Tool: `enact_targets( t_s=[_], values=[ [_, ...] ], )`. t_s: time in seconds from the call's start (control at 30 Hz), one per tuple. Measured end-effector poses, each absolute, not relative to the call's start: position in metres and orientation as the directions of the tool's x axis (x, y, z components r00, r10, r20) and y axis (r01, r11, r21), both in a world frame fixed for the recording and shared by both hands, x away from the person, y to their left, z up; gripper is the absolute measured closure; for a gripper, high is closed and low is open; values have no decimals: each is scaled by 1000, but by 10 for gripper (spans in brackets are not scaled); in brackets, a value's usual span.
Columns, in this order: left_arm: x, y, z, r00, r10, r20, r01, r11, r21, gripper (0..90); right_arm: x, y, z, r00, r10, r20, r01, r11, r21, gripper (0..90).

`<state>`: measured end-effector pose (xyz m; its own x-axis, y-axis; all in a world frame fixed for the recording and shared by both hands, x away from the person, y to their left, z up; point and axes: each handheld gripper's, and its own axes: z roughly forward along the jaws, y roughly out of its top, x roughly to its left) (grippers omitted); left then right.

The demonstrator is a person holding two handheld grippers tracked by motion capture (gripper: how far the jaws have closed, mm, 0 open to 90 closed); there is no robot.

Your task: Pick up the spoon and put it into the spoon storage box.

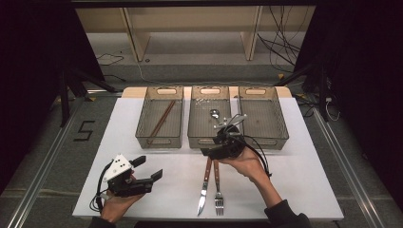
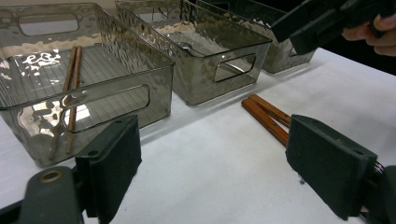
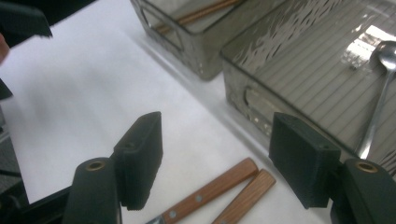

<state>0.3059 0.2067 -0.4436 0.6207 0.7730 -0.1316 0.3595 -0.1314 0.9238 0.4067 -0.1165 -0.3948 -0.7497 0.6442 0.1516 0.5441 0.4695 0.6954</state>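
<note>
Right claw (image 1: 209,153) agape, empty, hovering over wooden handles of knife (image 1: 204,186) and fork (image 1: 218,187) at desk's (image 1: 304,180) six o'clock, probably lining up pick for sorting. Left claw (image 1: 149,167) agape, idle at eight o'clock.

We see three smoked, translucent plastic bins (image 1: 209,140) with a glossy, rippled finish along the far edge of a matt white table (image 1: 294,190). Smooth brown wooden chopsticks (image 2: 72,79) lie in the bin nearest the table's left edge, and a polished metal spoon (image 3: 380,88) gleams in the middle one. Near the front edge, we find a knife (image 1: 205,187) and a fork (image 1: 218,190) with bright steel ends and riveted reddish wooden handles. The right gripper (image 3: 215,154) carries matt black, slightly rough pads.
</note>
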Motion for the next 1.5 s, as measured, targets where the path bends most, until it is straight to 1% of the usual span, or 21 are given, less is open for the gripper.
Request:
enact_targets(
  t_s=[0.13, 0.23, 0.3, 0.33, 0.47, 0.57, 0.73, 0.97, 1.23, 1.5],
  values=[
    [306, 207, -444, 620, 773, -132, 360, -131, 924, 177, 401, -112, -402, -755, 638, 149, 548, 491, 677, 365],
    [306, 207, -444, 620, 773, -132, 359, -131, 924, 177, 397, -108, -407, -754, 645, 126, 550, 514, 658, 371],
    [306, 207, -444, 620, 773, -131, 359, -131, 924, 177, 395, -107, -411, -754, 649, 104, 546, 531, 648, 400],
    [306, 207, -444, 620, 773, -131, 359, -131, 924, 178, 395, -107, -413, -760, 641, 109, 544, 534, 647, 414],
    [306, 207, -443, 620, 773, -132, 358, -130, 924, 178, 391, -103, -418, -775, 622, 111, 540, 561, 628, 497],
    [306, 207, -443, 620, 773, -132, 359, -130, 924, 178, 390, -102, -422, -789, 606, 102, 523, 574, 630, 596],
    [306, 208, -443, 619, 774, -130, 359, -132, 924, 178, 390, -102, -430, -789, 606, 95, 522, 580, 625, 708],
    [307, 206, -443, 617, 776, -134, 360, -127, 924, 178, 391, -104, -441, -788, 609, 86, 524, 590, 615, 829],
    [308, 206, -443, 615, 777, -136, 364, -127, 923, 178, 393, -105, -447, -786, 614, 77, 523, 593, 612, 899],
    [306, 208, -443, 613, 778, -137, 364, -124, 923, 178, 396, -103, -454, -784, 619, 45, 522, 618, 587, 900]
  ],
)
